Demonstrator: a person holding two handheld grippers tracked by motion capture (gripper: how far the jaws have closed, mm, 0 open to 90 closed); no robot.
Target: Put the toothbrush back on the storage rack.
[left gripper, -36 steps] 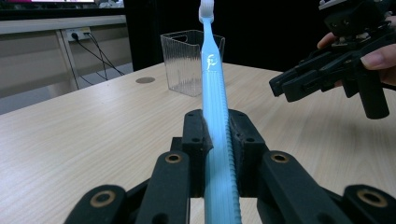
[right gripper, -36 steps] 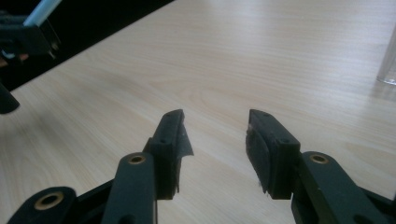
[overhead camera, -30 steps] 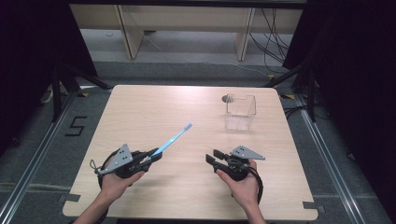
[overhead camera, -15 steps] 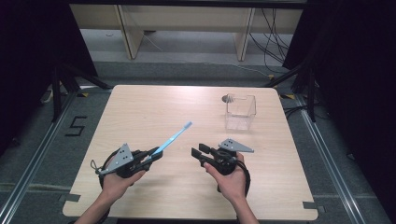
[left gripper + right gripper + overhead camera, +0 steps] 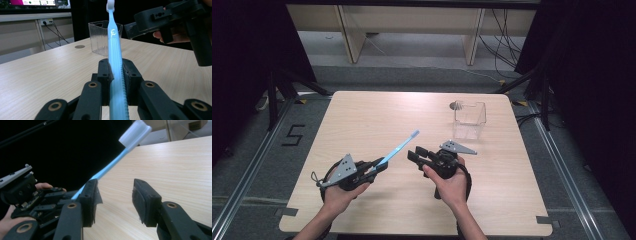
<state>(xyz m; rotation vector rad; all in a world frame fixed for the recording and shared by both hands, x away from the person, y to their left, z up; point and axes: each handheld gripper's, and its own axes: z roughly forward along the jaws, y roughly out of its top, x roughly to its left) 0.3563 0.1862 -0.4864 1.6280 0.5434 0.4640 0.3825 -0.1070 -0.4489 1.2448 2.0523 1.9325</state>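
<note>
Blue plastic toothbrush [image 5: 398, 149]: clamped by its handle end between the jaws of your left gripper [image 5: 379, 166], held above the wooden table [image 5: 377, 115]. Long axis runs up and away to your right; white bristle head [image 5: 135, 131] at the far, raised end. Your right gripper [image 5: 416, 155]: jaws wide apart, holding nothing, just beside the handle. Since half a second ago it has swung left, closing toward the brush. Clear plastic container [image 5: 469, 120]: far right of the table, unmoved.
</note>
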